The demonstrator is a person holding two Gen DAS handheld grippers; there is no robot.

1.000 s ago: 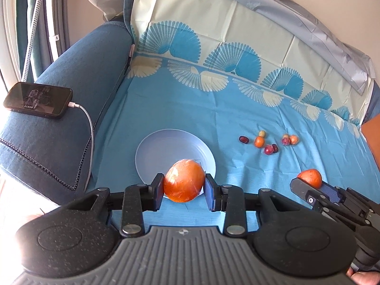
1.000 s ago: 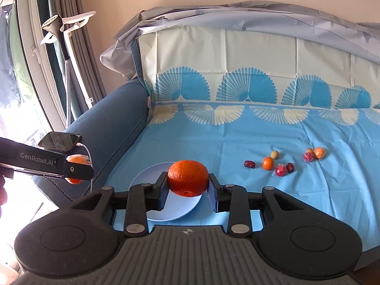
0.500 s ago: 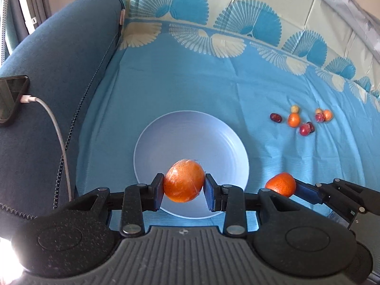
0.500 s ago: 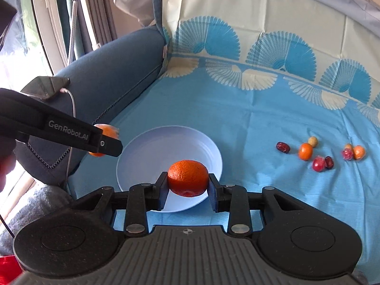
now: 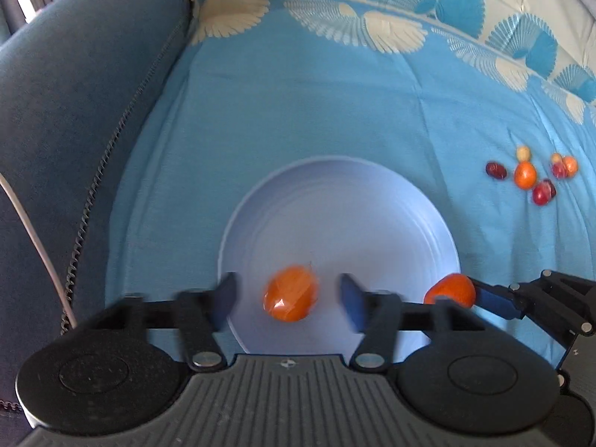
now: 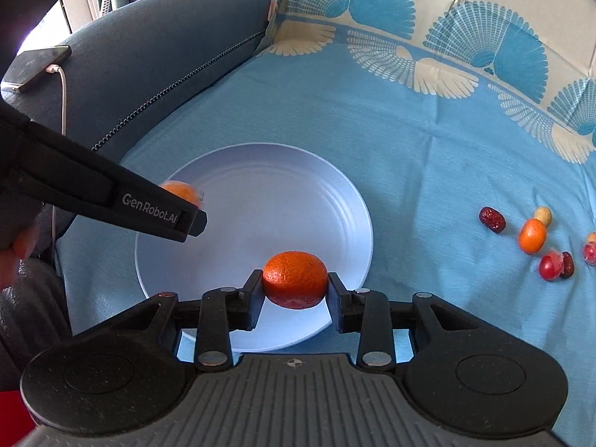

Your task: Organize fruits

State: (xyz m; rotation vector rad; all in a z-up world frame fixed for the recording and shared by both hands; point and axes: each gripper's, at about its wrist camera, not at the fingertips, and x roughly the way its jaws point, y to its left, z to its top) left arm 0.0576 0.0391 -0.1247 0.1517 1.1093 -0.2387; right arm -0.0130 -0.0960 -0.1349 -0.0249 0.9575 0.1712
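Note:
A pale blue plate (image 5: 335, 201) lies on the blue sofa cover; it also shows in the right wrist view (image 6: 260, 186). My left gripper (image 5: 288, 301) is open over the plate's near side, its fingers blurred and apart from a wrapped orange fruit (image 5: 290, 298) between them. In the right wrist view that gripper (image 6: 190, 219) hangs over the plate's left part, the fruit (image 6: 180, 192) partly hidden behind it. My right gripper (image 6: 295, 290) is shut on a mandarin (image 6: 295, 283) over the plate's near edge; the mandarin also shows in the left wrist view (image 5: 450, 290).
Several small fruits lie on the cover to the right: a kumquat (image 6: 532, 236), a red date (image 6: 491, 219), cherry-like ones (image 6: 551, 266). The dark blue sofa armrest (image 6: 149, 56) rises at left, with a phone (image 6: 37, 67) and its white cable on it.
Both grippers have come lower and closer over the plate. My left gripper has opened and let go of the wrapped orange fruit. My right gripper still holds the mandarin.

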